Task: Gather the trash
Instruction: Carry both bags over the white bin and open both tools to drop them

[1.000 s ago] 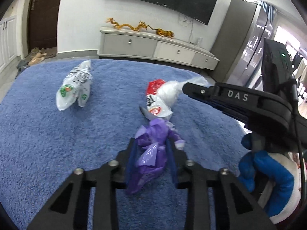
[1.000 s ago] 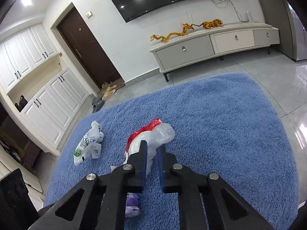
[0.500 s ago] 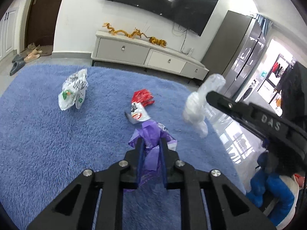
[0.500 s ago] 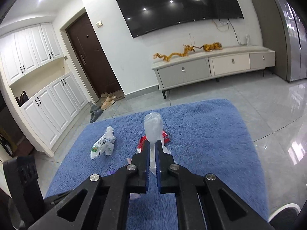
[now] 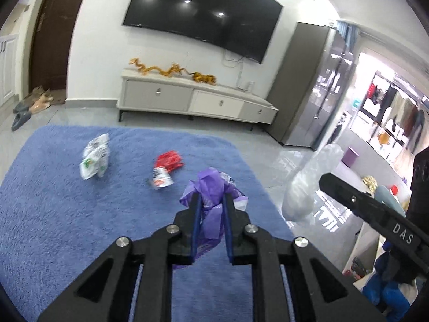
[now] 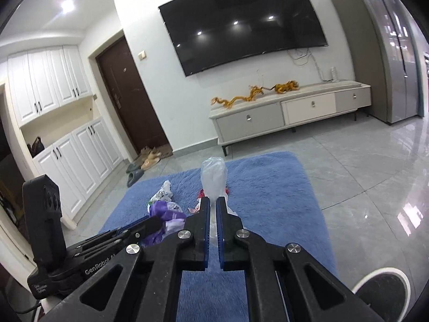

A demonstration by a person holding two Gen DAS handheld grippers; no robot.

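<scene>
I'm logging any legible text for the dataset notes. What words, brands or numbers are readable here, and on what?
"DAS" - white letters on the black right gripper body, seen from the left wrist view.
"GenRobot AI" (end partly cut off) - on the black left gripper body, seen from the right wrist view.
Small white print lower on that same body: too small to read.
Print on the white-and-green plastic wrapper and the red-and-white snack packet on the blue rug: blurred, unreadable.

Wall television (image 6: 242, 26) above low cabinet (image 6: 289, 112)
</scene>
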